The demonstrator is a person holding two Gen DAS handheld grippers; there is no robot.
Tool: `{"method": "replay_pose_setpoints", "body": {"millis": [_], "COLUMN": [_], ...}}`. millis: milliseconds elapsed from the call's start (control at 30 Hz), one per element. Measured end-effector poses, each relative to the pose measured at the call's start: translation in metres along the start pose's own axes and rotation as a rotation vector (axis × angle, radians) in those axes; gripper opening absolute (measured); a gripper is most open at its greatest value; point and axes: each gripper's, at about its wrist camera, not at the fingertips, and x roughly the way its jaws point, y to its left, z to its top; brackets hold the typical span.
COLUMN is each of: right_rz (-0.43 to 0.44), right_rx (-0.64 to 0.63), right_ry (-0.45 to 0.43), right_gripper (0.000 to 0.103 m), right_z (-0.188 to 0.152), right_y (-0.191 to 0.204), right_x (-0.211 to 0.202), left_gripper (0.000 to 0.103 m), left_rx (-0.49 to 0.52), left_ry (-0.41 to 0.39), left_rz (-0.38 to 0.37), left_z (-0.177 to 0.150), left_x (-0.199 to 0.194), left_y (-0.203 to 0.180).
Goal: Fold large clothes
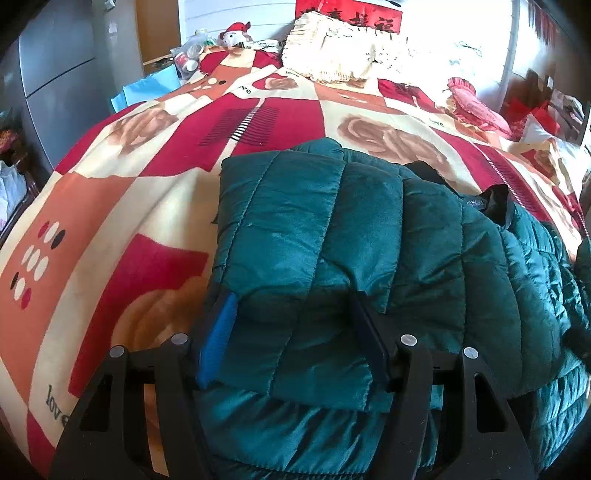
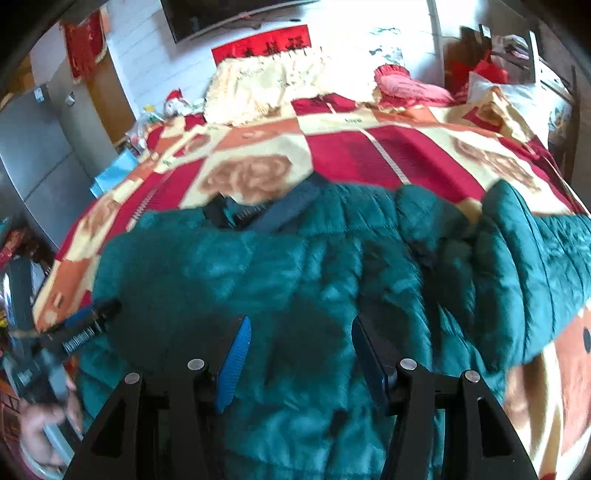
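A teal quilted puffer jacket (image 1: 369, 240) lies on a bed with a red, orange and cream patterned bedspread (image 1: 110, 221). One sleeve (image 1: 280, 229) is folded across the body. My left gripper (image 1: 295, 314) is open, its blue-padded fingers (image 1: 218, 339) straddling the folded sleeve's near end. In the right wrist view the jacket (image 2: 295, 280) spreads wide, with a dark collar (image 2: 258, 214) at the far edge. My right gripper (image 2: 301, 343) is open just above the jacket body, gripping nothing. The left gripper (image 2: 88, 321) shows at the jacket's left edge.
Cream pillows (image 1: 332, 55) and a pink frilled cushion (image 1: 476, 107) lie at the head of the bed. A stuffed toy (image 1: 236, 33) and bags sit at the far left corner. A grey cabinet (image 1: 55, 74) stands left of the bed. Clutter fills the right side (image 2: 498, 66).
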Motion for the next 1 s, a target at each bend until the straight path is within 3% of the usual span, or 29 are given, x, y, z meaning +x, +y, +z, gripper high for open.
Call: {"method": "replay_pose_setpoints", "body": {"millis": [100, 233, 433, 600, 733, 1000], "right_rz": [0.007, -0.024, 0.002, -0.033, -0.049, -0.020], "right_rx": [0.027, -0.010, 0.038, 0.041, 0.026, 0.053], "right_ry": [0.042, 0.040, -0.026, 0.060, 0.055, 0.021], "right_gripper": [0.055, 0.055, 0.055, 0.055, 0.055, 0.055], "right_z": [-0.008, -0.008, -0.012, -0.017, -0.020, -0.026], "right_y": [-0.010, -0.002, -0.007, -0.012, -0.007, -0.008], "right_x": [0.017, 0.008, -0.021, 0.005, 0.004, -0.024], "left_gripper": [0.064, 0.064, 0.064, 0.064, 0.064, 0.064], "left_rx": [0.007, 0.005, 0.009, 0.016, 0.031, -0.009], "left_ry": [-0.002, -0.003, -0.009, -0.004, 0.010, 0.006], "left_rz": [0.008, 0.006, 0.014, 0.016, 0.014, -0.054], "left_z": [0.000, -0.001, -0.001, -0.002, -0.005, -0.017], "left_x": [0.000, 0.000, -0.001, -0.004, -0.014, -0.042], "left_y": [-0.001, -0.001, -0.002, -0.003, -0.002, -0.003]}}
